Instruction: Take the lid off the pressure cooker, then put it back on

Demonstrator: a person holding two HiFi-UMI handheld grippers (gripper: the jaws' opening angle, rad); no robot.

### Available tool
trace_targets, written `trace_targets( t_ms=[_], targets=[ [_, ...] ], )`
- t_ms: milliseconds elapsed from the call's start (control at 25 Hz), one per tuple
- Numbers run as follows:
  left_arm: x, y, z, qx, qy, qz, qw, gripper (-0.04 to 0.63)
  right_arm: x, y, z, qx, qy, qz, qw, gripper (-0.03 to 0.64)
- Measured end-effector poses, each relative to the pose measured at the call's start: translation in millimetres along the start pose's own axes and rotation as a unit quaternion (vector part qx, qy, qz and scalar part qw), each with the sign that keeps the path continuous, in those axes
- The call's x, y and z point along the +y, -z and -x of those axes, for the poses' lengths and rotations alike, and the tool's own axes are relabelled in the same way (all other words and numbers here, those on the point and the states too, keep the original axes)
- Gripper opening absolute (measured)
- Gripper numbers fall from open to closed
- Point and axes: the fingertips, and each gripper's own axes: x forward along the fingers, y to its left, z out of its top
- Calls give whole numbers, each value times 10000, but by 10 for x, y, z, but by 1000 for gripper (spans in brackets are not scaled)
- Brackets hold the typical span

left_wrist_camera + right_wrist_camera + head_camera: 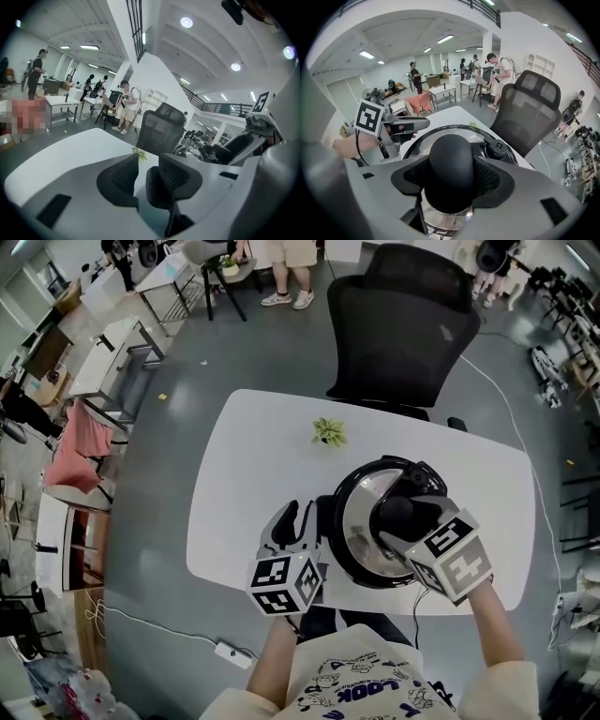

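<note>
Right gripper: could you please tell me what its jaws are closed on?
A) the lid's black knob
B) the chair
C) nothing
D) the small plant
A: in the right gripper view, the right gripper clamps the black knob from both sides.

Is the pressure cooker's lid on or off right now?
On: the lid covers the cooker, with the right gripper clamped on its knob.
</note>
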Motion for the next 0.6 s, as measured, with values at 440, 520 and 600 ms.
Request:
trace_targets(
  t_ms=[440,520,600],
  targets=[
    [32,96,-109,113,22,339,9994,172,-2,21,-65,105,-244,305,9992,295],
    [38,120,-122,136,32,405,9991,176,-10,35,-77,95,-301,306,9990,295],
    [44,146,-142,161,57,508,9986,179,-18,37,-85,72,-334,316,9989,295]
  ],
)
